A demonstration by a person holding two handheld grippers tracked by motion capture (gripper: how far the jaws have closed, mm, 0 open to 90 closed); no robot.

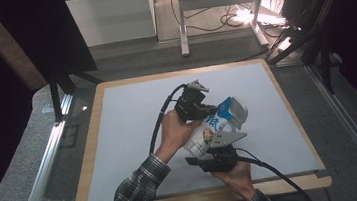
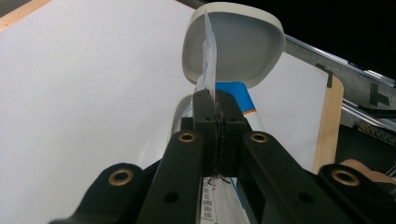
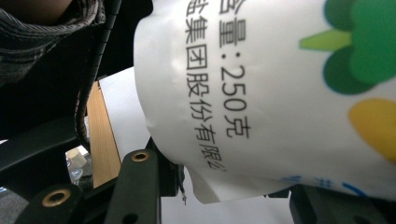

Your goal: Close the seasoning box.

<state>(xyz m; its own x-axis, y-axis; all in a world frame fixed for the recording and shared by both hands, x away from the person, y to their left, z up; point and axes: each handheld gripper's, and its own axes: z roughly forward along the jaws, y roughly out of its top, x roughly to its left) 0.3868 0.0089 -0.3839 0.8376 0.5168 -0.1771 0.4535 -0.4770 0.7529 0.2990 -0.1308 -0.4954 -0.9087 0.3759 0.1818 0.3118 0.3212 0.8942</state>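
Left gripper (image 2: 215, 105) is pinching a thin edge of the bag's (image 1: 213, 127) film, jaws fully closed on it; in its own view the seam is rising at 12 o'clock toward the bag's pale oval end (image 2: 233, 44). Right gripper (image 1: 215, 152) is clamping the bag's body from 6 o'clock, jaws part-way closed around the printed white wall (image 3: 261, 93). Bag is hanging lifted over the middle of the mat (image 1: 129, 131), slanting toward 1 o'clock, blue band uppermost.

Judgement: grips on both ends are set; the bag is looking unopened, so the tearing or pulling apart is still ahead.

Around: mat is lying bare on the wooden board (image 1: 92, 160). Each gripper's cable (image 1: 161, 120) is trailing toward the near edge. A white frame (image 1: 217, 11) with loose wires is standing beyond, at 12 o'clock. Nothing is blocking the hands.
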